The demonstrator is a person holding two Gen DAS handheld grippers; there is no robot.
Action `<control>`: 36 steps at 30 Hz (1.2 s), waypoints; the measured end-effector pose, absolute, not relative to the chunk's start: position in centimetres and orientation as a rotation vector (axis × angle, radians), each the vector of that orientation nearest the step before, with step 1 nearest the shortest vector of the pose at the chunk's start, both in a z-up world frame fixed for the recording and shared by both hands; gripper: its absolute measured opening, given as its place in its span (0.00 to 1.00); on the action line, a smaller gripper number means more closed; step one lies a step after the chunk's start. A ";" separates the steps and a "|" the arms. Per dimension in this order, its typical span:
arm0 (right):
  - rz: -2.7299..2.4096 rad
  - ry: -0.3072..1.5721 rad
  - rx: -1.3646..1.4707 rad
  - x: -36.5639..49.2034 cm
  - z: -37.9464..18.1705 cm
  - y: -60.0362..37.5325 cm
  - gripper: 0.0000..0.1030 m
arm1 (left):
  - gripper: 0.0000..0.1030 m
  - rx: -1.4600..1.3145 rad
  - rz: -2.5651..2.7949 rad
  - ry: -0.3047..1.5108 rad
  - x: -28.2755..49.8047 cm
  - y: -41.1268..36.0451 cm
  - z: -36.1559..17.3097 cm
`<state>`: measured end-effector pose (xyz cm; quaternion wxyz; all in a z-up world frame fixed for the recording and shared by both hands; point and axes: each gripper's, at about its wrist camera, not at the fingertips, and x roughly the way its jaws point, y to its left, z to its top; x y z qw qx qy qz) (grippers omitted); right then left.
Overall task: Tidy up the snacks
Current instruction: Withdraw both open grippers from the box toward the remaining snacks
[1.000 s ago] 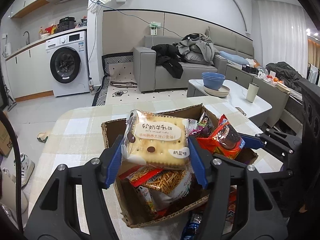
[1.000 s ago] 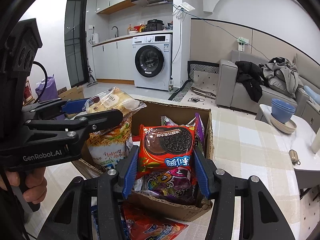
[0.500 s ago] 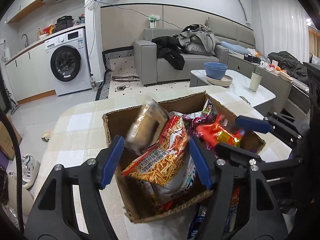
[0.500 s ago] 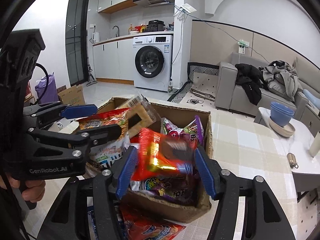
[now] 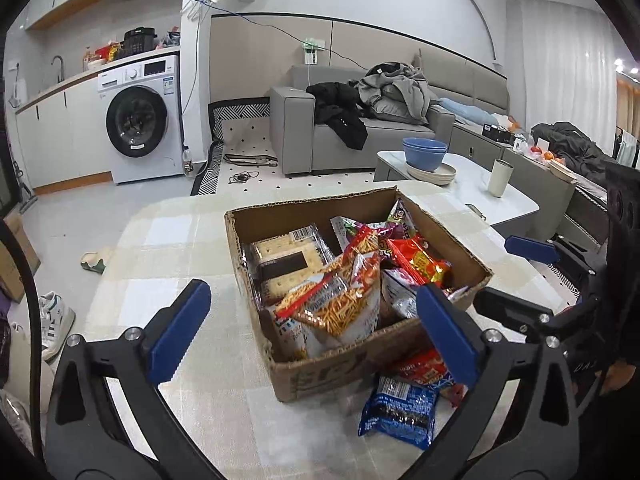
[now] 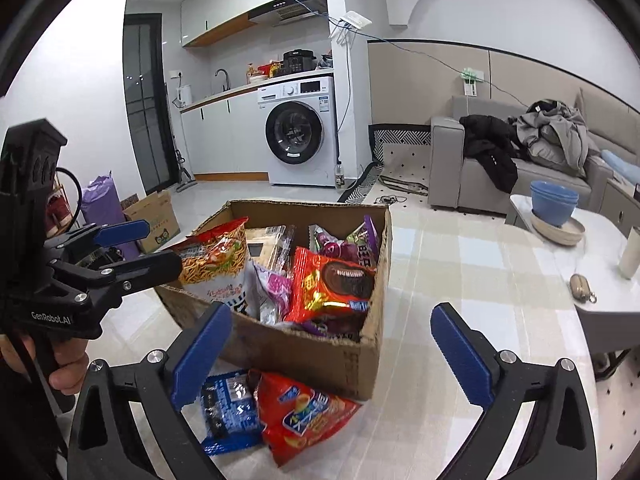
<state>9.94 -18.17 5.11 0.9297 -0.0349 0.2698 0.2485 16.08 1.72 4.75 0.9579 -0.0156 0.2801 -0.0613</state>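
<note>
Left wrist view: both claws hang wide and empty, the left claw (image 5: pixel 310 334) and right claw (image 6: pixel 332 350) short of the box (image 5: pixel 340 364) on the tabletop (image 5: pixel 180 256). Snacks fill it; a blue pack (image 6: pixel 226 412) and red pack (image 6: pixel 304 412) lie outside, touching its front wall.

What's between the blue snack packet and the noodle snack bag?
The cardboard box's front wall stands between the blue packet and noodle bag, seen in the left wrist view.
</note>
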 end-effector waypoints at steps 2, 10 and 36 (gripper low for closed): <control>0.516 0.574 -0.063 9.4 5.0 -18.4 0.99 | 0.99 -0.028 -0.128 0.566 15.0 1.7 5.0; 0.536 0.596 -0.071 7.9 4.9 -20.0 0.99 | 0.99 -0.103 -0.140 0.582 10.9 3.0 4.6; 0.568 0.660 -0.183 7.5 3.4 -18.6 0.99 | 0.99 -0.014 -0.187 0.663 10.3 1.6 2.1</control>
